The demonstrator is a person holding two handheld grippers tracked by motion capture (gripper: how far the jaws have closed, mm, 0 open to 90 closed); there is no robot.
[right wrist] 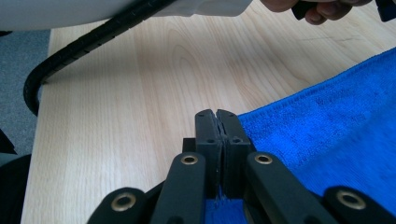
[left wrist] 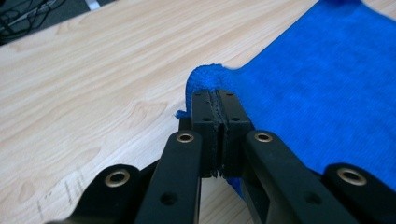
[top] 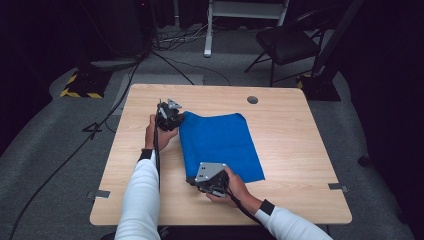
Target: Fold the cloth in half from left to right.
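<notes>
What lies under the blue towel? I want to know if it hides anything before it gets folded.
The blue towel lies flat on the wooden table, with bare wood showing all round it. No bulge shows; what it covers cannot be seen. Both grippers pinch its left corners.

**Materials & finish**

Towel (left wrist: 322,88): blue terry cloth, matt, fuzzy nap, pilled at the corner. Table (top: 295,150): light wood-grain top, smooth, slight sheen, faint scuffs. Left gripper (left wrist: 217,100) & right gripper (right wrist: 217,122): black matt plastic w/ brass-look rivets. Floor (top: 50,165): grey carpet, rough.
</notes>
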